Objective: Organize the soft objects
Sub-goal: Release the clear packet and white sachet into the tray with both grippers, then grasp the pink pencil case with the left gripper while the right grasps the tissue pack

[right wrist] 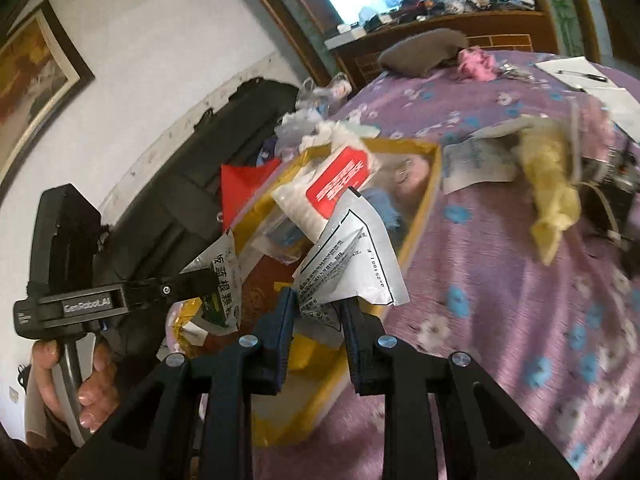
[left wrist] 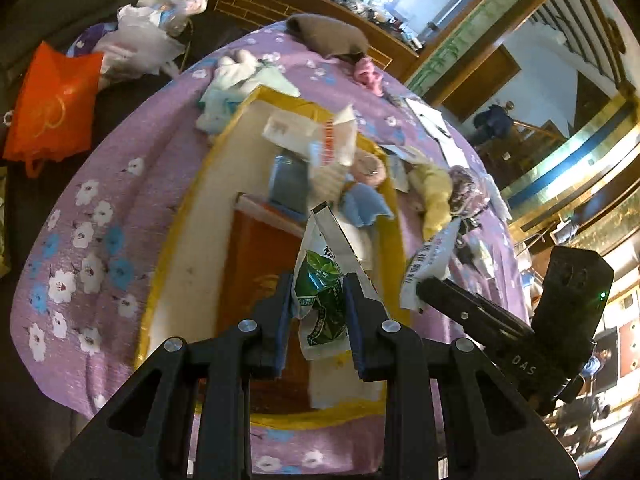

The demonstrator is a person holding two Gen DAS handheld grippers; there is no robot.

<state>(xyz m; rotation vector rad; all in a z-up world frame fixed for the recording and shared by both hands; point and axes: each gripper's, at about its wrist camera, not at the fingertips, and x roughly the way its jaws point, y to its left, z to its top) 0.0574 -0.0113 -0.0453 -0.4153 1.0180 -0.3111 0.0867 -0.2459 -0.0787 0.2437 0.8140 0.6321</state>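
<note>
In the left wrist view my left gripper [left wrist: 318,290] is shut on a green-and-white sachet [left wrist: 322,280], held above a yellow-rimmed box [left wrist: 180,216] with a white lining. In the box lie a red-and-white packet [left wrist: 328,140], a grey cloth [left wrist: 288,180], a blue cloth [left wrist: 364,204] and a pink round item [left wrist: 370,168]. My right gripper [right wrist: 316,300] is shut on a white printed packet [right wrist: 352,256] over the same box [right wrist: 420,220]. Each gripper shows in the other's view: the right [left wrist: 420,290] holding its packet [left wrist: 430,264], the left [right wrist: 210,280] holding its sachet [right wrist: 224,292].
The box rests on a purple flowered tablecloth [left wrist: 100,200]. A yellow cloth [right wrist: 552,200], a pink cloth [right wrist: 476,64], a brown cushion [right wrist: 420,50] and papers with a pen [right wrist: 580,76] lie on it. An orange bag [left wrist: 56,108] and white plastic bags [left wrist: 148,36] sit beyond the table's left edge.
</note>
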